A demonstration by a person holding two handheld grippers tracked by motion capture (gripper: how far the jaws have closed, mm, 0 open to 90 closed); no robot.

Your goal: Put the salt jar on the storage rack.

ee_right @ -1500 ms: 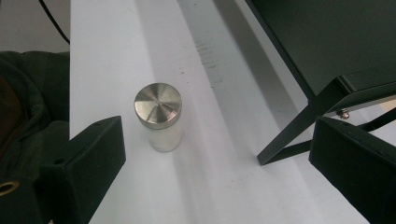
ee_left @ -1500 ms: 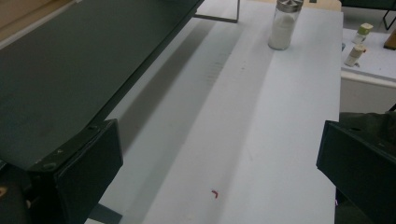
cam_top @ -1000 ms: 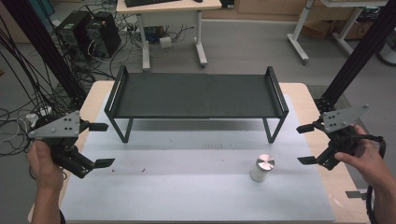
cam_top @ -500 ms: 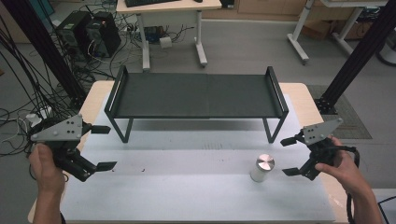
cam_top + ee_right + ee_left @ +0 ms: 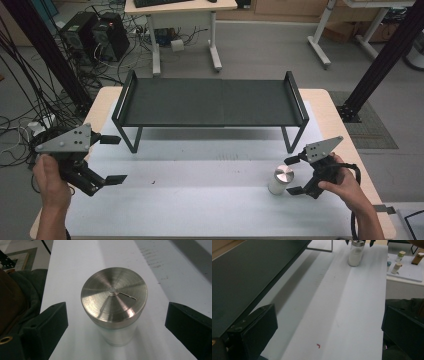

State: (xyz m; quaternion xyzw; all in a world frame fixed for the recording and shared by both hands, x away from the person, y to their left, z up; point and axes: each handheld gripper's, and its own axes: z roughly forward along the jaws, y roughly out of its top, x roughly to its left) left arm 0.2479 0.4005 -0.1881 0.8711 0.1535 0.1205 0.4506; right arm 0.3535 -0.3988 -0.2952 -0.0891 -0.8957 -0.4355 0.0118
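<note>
The shaker [image 5: 280,180] stands upright, metal lid [image 5: 114,296] facing up.

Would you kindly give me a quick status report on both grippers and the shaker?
Right gripper open, jaws flanking the metal-lidded shaker, not touching. Left gripper open, holding nothing. Shaker upright on the table, nothing in the way.

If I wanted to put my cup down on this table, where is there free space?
Most of the white mat between the left gripper and the metal-lidded shaker is bare, and so is the top of the black shelf. It is tight only around the shaker, where the right gripper stands open beside it.
</note>
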